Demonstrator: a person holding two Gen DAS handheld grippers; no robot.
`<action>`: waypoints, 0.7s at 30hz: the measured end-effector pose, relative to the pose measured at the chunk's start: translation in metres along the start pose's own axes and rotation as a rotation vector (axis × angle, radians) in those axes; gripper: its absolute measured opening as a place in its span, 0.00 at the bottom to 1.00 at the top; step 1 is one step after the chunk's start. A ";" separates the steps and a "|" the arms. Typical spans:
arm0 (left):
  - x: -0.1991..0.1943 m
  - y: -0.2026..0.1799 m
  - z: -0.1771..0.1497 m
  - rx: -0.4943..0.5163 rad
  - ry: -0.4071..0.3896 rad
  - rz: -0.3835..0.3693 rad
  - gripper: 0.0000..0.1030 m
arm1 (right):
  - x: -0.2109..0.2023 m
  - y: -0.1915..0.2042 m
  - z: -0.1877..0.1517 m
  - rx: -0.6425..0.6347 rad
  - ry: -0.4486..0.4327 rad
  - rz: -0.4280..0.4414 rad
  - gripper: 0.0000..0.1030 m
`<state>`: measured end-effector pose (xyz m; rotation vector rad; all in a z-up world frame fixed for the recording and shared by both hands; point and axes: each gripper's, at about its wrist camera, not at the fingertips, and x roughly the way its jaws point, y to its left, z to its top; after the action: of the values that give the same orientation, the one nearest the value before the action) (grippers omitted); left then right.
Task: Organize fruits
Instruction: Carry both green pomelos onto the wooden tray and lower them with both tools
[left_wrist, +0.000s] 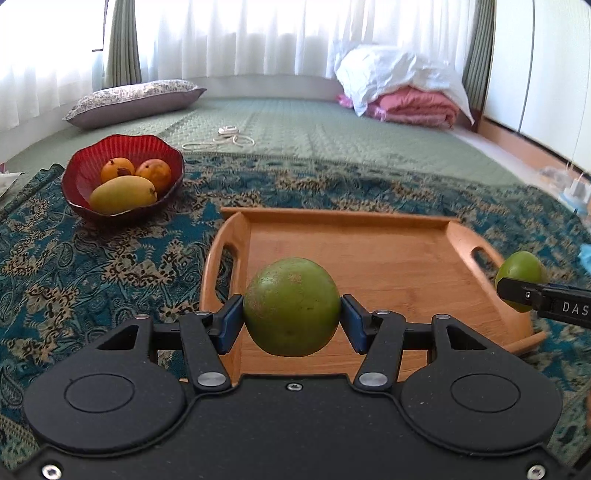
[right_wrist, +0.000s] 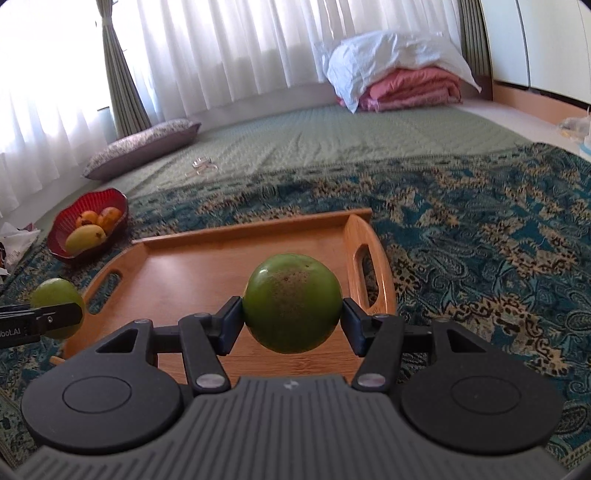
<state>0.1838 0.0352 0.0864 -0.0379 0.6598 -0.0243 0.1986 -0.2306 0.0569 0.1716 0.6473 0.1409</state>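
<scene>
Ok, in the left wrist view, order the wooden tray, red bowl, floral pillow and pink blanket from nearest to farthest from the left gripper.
1. Wooden tray, just beneath the left gripper.
2. Red bowl, ahead-left.
3. Floral pillow, far left; pink blanket, far right: too close to call.

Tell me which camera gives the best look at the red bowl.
The left wrist view. There the red bowl sits larger and nearer, upper left, with its three yellow-orange fruits easy to tell apart. The right wrist view shows the same bowl smaller, at the far left, beyond the tray.
</scene>
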 end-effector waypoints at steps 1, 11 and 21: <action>0.005 0.000 0.000 0.002 0.011 0.000 0.52 | 0.006 -0.002 0.000 0.002 0.016 -0.002 0.58; 0.041 0.000 -0.002 0.010 0.083 0.022 0.52 | 0.029 -0.008 -0.009 -0.004 0.090 -0.024 0.58; 0.053 0.002 -0.010 0.022 0.098 0.035 0.52 | 0.034 -0.008 -0.011 -0.016 0.087 -0.028 0.58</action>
<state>0.2191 0.0348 0.0461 -0.0035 0.7581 0.0005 0.2192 -0.2310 0.0269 0.1413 0.7345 0.1274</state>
